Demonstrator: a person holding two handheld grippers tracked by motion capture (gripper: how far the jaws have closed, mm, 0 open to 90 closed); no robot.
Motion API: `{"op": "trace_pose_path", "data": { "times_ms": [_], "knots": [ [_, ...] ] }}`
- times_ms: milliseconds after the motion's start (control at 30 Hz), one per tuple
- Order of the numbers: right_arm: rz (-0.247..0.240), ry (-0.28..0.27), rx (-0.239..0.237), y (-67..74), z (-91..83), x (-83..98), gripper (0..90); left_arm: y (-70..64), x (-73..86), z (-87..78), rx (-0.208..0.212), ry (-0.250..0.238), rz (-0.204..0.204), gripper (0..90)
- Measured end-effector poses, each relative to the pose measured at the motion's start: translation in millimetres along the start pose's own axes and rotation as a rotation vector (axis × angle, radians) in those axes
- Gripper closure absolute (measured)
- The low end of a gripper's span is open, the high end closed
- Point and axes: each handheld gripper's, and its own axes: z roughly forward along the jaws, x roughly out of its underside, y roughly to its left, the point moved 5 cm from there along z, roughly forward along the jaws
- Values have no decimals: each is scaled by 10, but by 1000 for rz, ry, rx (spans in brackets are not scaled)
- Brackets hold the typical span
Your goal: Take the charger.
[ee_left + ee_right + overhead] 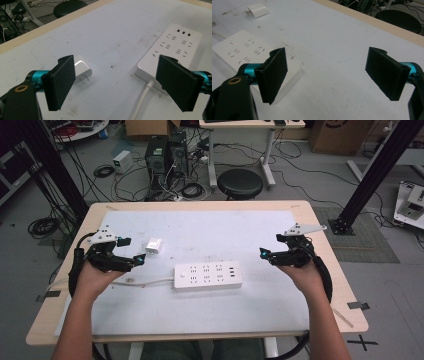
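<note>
On the white mat, left of centre, lies the small white charger (pixel 153 245), on its side with its two metal prongs showing in the left gripper view (pixel 83 68). Just near and right of it sits the white power strip (pixel 208 275), its long side running left to right, its cord (pixel 145 282) trailing off the left end toward your left hand.

Your left gripper (pixel 131 252) hovers beside the charger with its jaws spread wide and nothing between them; the charger lies just past the left jaw rather than in the gap. Swing the gripper a little so the charger's body is centred between the pads (pixel 62 81), then come down and close on its flat sides, leaving the prongs free. Gripping near the prongs would likely block them from seating.

Your right gripper (pixel 267 254) floats well to the right of the strip, jaws also wide and empty. The likely job is plugging the charger in, so bring that gripper over to press down on the strip's right end (pixel 242 53): the strip looks light and may slide or tip as the prongs go in.

Keep the cord clear of your left wrist as you lift.
</note>
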Motion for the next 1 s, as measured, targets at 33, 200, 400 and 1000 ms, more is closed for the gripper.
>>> {"op": "trace_pose_path", "data": {
  "times_ms": [33,200,400,1000],
  "knots": [
    [4,-1,2,3,-4,-1,181,-2,-3,5,-3,-1,0,161],
    [-1,-2,2,21,-15,9,181,14,-3,96,-25,12,-31,161],
    [4,-7,13,21,-20,17,181,141,-41,350,-83,55,-74,161],
    [41,11,31,12,64,239,181,514,202,1283,-223,250,-202,161]
  ]
}}
